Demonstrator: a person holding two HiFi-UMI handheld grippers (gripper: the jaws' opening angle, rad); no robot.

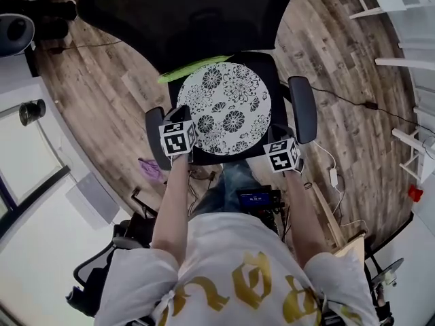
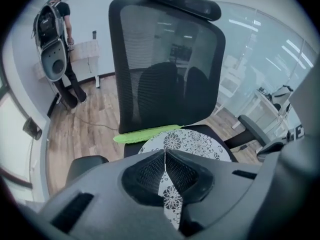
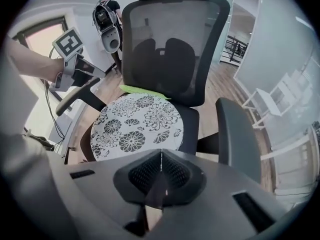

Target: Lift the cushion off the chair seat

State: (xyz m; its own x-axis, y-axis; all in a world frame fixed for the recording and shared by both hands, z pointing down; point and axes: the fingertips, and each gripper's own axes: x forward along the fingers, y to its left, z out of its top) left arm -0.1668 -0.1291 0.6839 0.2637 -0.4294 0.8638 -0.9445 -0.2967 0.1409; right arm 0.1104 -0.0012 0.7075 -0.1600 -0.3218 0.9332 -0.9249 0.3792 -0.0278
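Cushion [image 1: 228,107], round and thin, white with a black flower print, lies flat on the black chair seat [image 1: 275,73] and covers most of it. Its far edge is near the mesh backrest [image 1: 183,12], where a bright green strip [image 1: 194,68] shows just behind it. The left gripper [image 1: 182,117] is at the cushion's near left edge, just inside the left armrest [image 1: 155,138], with its jaws together and nothing clamped. In the left gripper view the flower print shows only behind the closed tips. The right gripper [image 1: 277,141] is at the near right edge, beside the right armrest [image 1: 302,107]. Its jaws are also closed on nothing, and the cushion lies beyond them in the right gripper view. Whether either tip touches the fabric cannot be told. The pad looks light and soft, probably foam or fibre under cloth, so it should sag if raised by one edge and may drag on the seat. A sound hold would be a pinch on the rim at two spots, near left and near right, where the edge overhangs or can be pried up. The jaws would need to open first. The cloth looks unlikely to slip in the pads, and nothing about it seems fragile.
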